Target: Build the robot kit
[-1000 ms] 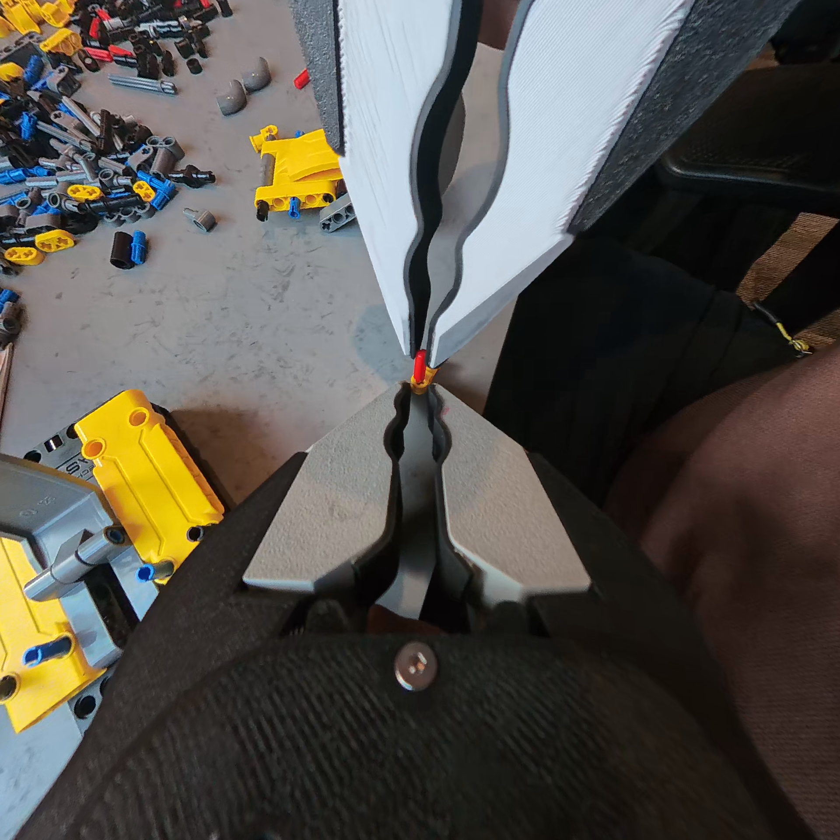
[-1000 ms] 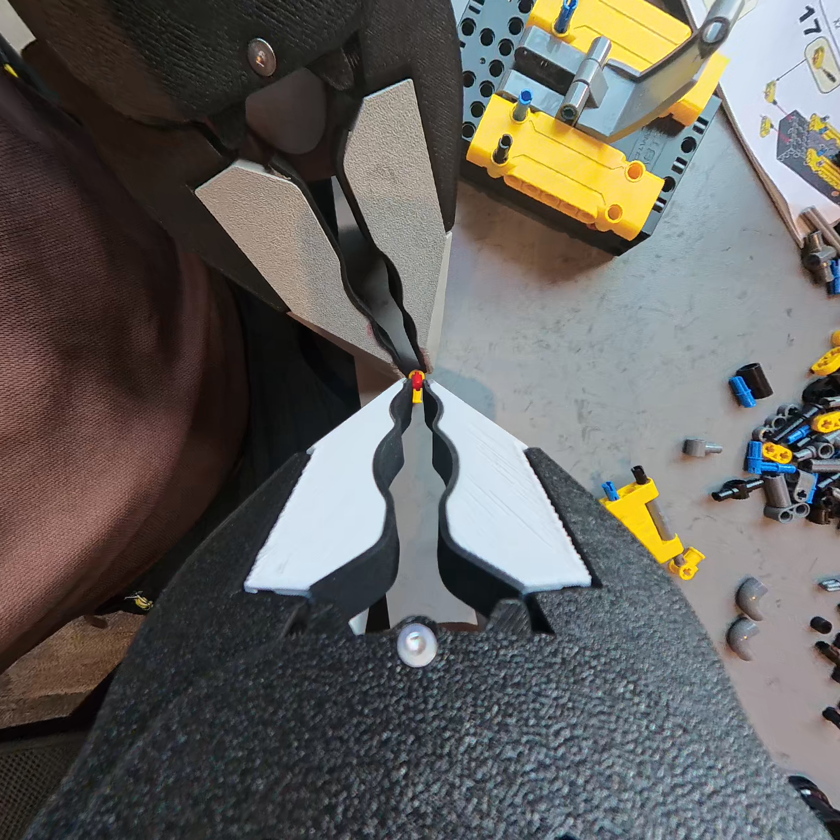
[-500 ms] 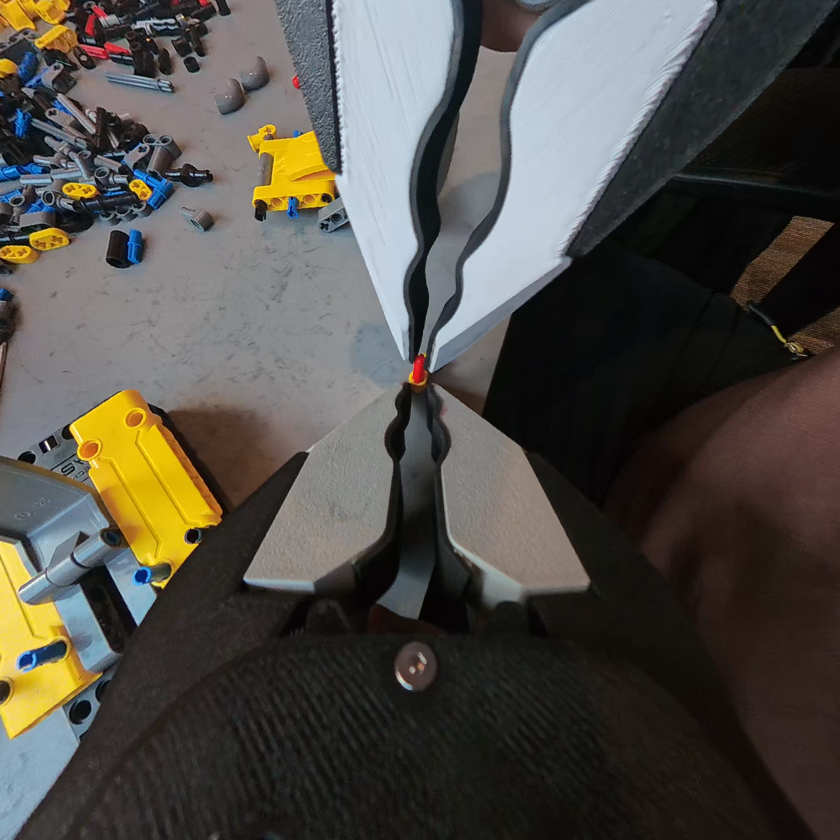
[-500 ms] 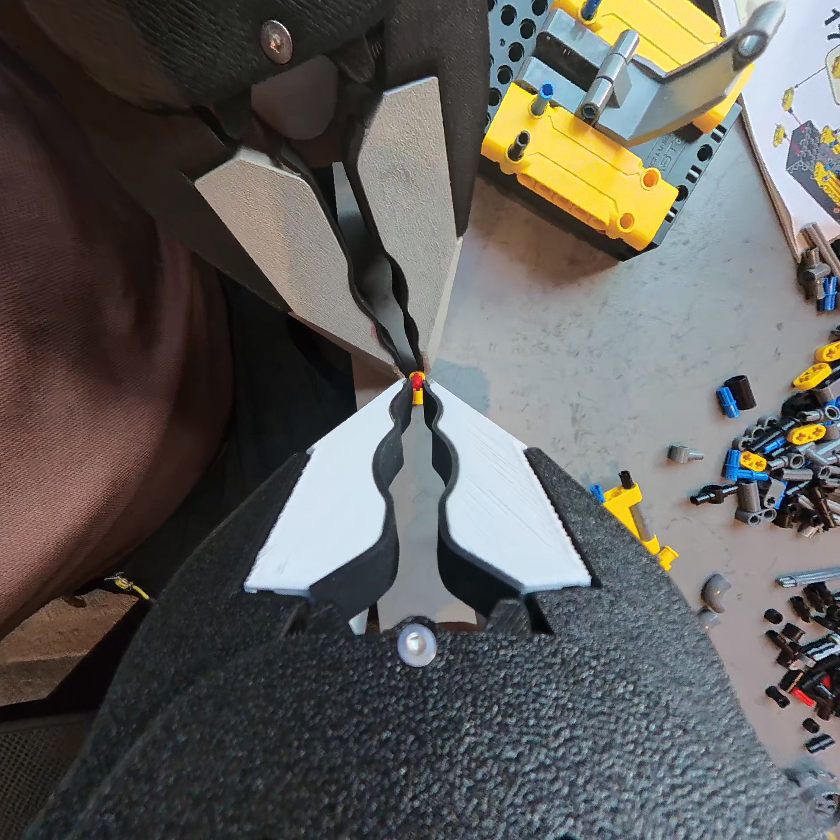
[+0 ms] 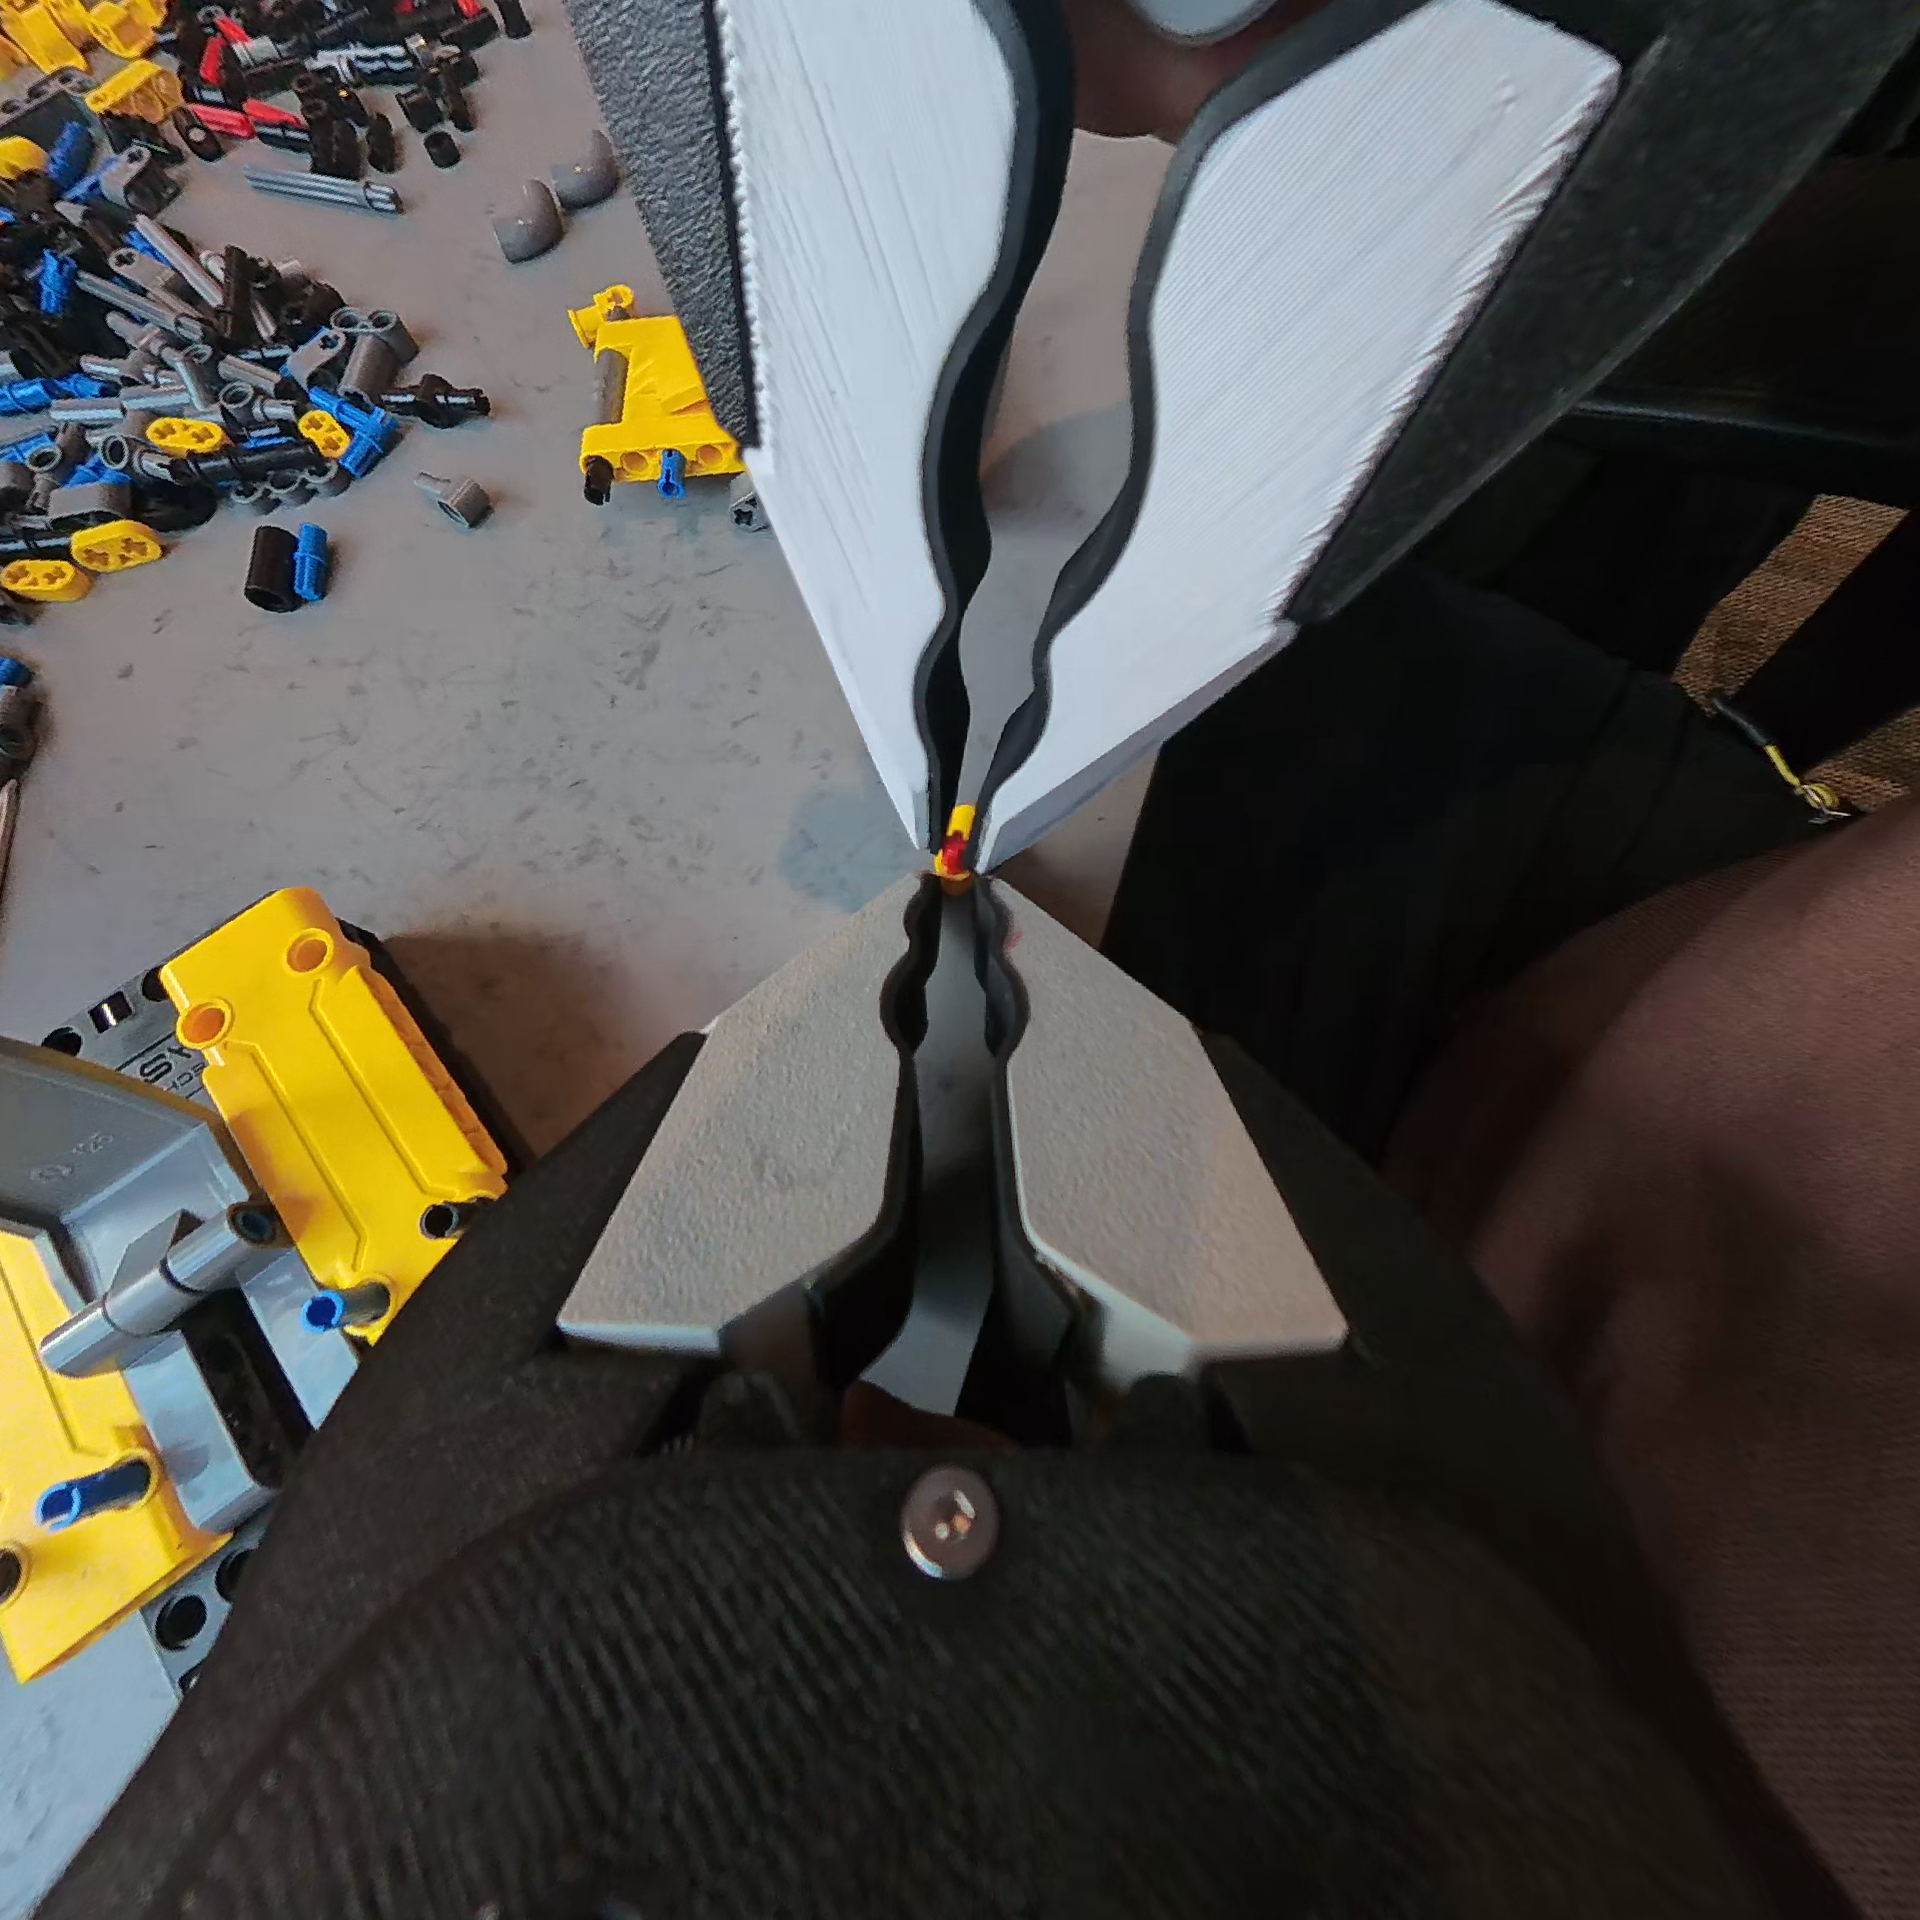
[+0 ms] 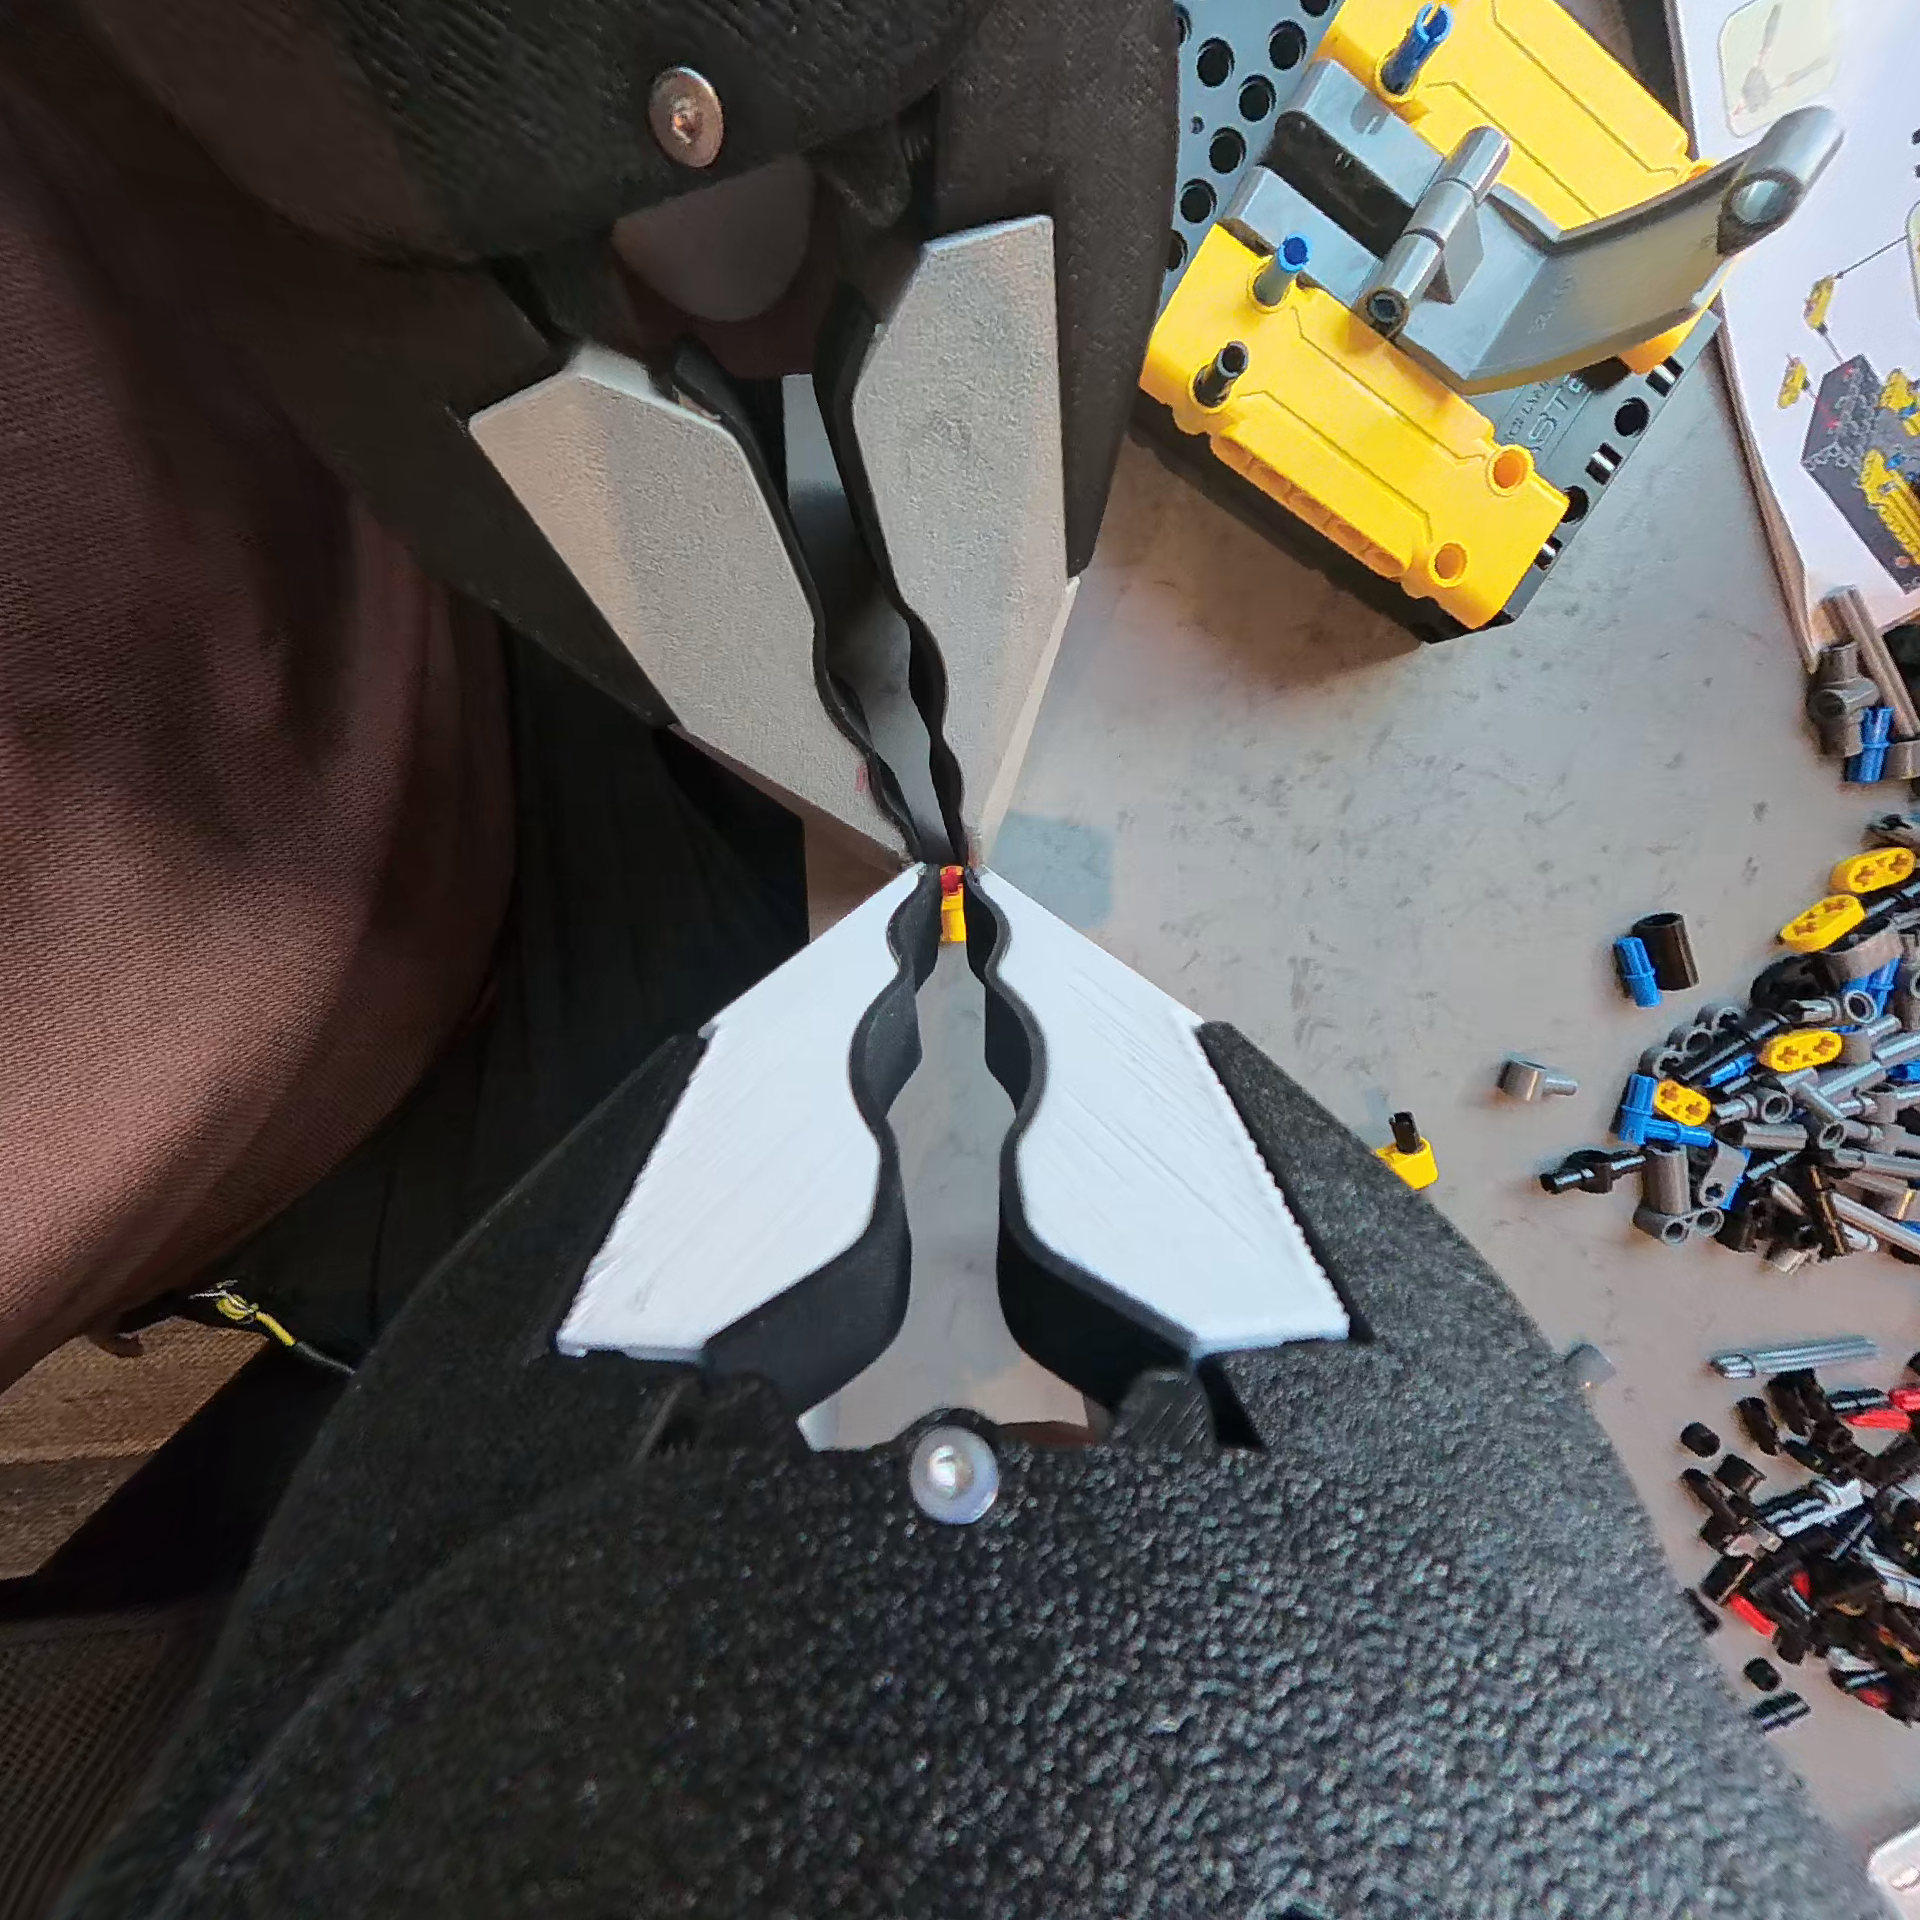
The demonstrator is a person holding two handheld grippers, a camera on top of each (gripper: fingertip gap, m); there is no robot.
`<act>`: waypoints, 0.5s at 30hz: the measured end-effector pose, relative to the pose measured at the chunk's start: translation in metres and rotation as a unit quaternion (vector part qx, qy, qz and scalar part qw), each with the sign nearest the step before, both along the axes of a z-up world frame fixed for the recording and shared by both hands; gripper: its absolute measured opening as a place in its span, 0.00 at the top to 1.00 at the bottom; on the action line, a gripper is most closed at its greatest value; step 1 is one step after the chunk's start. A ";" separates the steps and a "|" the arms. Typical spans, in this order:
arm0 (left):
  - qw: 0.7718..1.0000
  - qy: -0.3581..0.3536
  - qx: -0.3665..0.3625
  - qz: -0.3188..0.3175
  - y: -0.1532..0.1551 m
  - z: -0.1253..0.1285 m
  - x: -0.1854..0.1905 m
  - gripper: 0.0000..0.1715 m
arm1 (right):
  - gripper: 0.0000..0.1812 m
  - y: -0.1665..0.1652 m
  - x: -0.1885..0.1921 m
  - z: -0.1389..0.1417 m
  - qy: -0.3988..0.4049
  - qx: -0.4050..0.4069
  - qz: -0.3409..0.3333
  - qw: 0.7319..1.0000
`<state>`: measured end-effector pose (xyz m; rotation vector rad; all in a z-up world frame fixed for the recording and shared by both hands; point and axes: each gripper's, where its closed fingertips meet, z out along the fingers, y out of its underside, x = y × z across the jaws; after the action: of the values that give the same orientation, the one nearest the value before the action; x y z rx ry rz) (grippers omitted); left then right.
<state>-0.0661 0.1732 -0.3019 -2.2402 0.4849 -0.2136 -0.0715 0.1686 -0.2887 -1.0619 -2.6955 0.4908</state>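
A tiny red and yellow piece (image 5: 952, 847) is pinched tip to tip between both grippers, above the table's near edge. My left gripper (image 5: 951, 883), with grey fingers (image 5: 790, 1122), is shut on one end of it. My right gripper (image 6: 951, 883), with white fingers (image 6: 769, 1143), is shut on the other end, where the piece (image 6: 951, 904) shows yellow with a red tip. The right gripper comes down from the top of the left wrist view (image 5: 956, 821). The left gripper comes down from the top of the right wrist view (image 6: 940, 847).
A yellow and grey brick build (image 5: 312, 1101) (image 6: 1351, 436) stands on the grey table (image 5: 468, 727). A pile of small loose parts (image 5: 187, 395) (image 6: 1787, 1122), a small yellow subassembly (image 5: 649, 416) and an instruction booklet (image 6: 1849, 364) lie there. A person's dark clothing (image 5: 1662, 1247) is beside the grippers.
Both grippers stay shut tip to tip on the piece. In the left wrist view less red and more yellow shows between the white tips. The pair has shifted slightly over the table.
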 end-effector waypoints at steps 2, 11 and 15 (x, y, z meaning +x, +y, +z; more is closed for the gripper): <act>1.000 0.000 0.000 0.000 0.000 0.000 0.000 0.98 | 0.98 0.000 0.000 0.000 0.004 0.001 0.002 1.000; 1.000 -0.001 0.000 0.000 0.000 0.000 0.000 0.98 | 0.98 0.001 0.001 -0.001 0.012 -0.016 -0.007 1.000; 1.000 -0.002 -0.001 0.000 0.000 0.000 0.000 0.98 | 0.98 0.001 0.001 -0.002 0.013 -0.017 -0.005 1.000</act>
<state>-0.0659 0.1729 -0.3019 -2.2413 0.4829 -0.2197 -0.0700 0.1700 -0.2907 -1.0692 -2.6675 0.5468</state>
